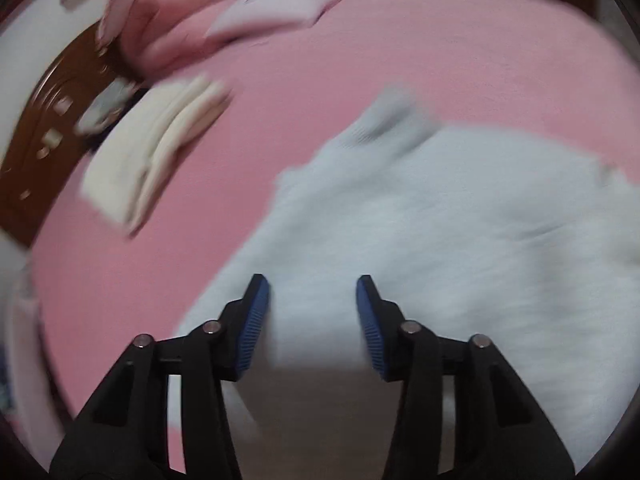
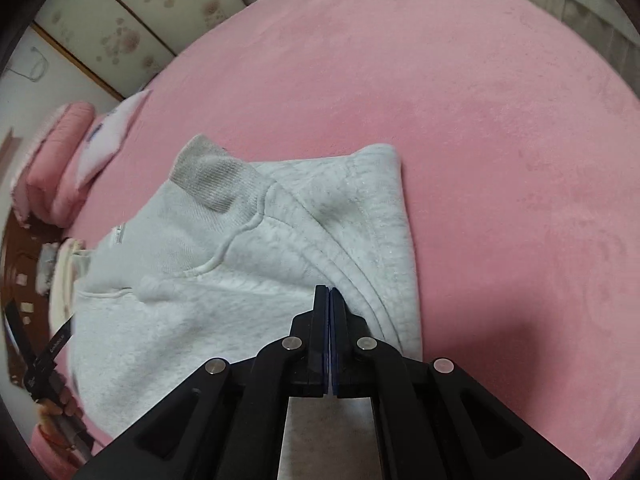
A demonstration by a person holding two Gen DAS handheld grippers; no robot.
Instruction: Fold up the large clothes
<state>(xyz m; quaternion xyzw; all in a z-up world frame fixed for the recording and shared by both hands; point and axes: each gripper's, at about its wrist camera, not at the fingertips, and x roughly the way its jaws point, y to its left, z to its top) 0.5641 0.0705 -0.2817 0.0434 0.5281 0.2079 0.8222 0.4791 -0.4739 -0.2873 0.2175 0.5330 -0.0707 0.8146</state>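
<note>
A light grey sweatshirt [image 2: 224, 264] lies partly folded on the pink bed cover [image 2: 480, 120], its ribbed cuff [image 2: 208, 176] pointing toward the pillows. My right gripper [image 2: 329, 292] is shut, its fingers pressed together over the garment's folded edge; whether cloth is pinched between them is hidden. In the blurred left wrist view the sweatshirt [image 1: 460, 240] fills the lower right. My left gripper [image 1: 312, 284] is open and empty just above the cloth. The left gripper also shows at the far left of the right wrist view [image 2: 48, 360].
A stack of folded cream clothes [image 1: 152, 152] lies on the bed near the dark wooden headboard [image 1: 48, 112]. Pink pillows [image 1: 172, 20] and a pale pillow [image 1: 276, 8] lie at the head. A floral-panelled wardrobe [image 2: 132, 20] stands beyond the bed.
</note>
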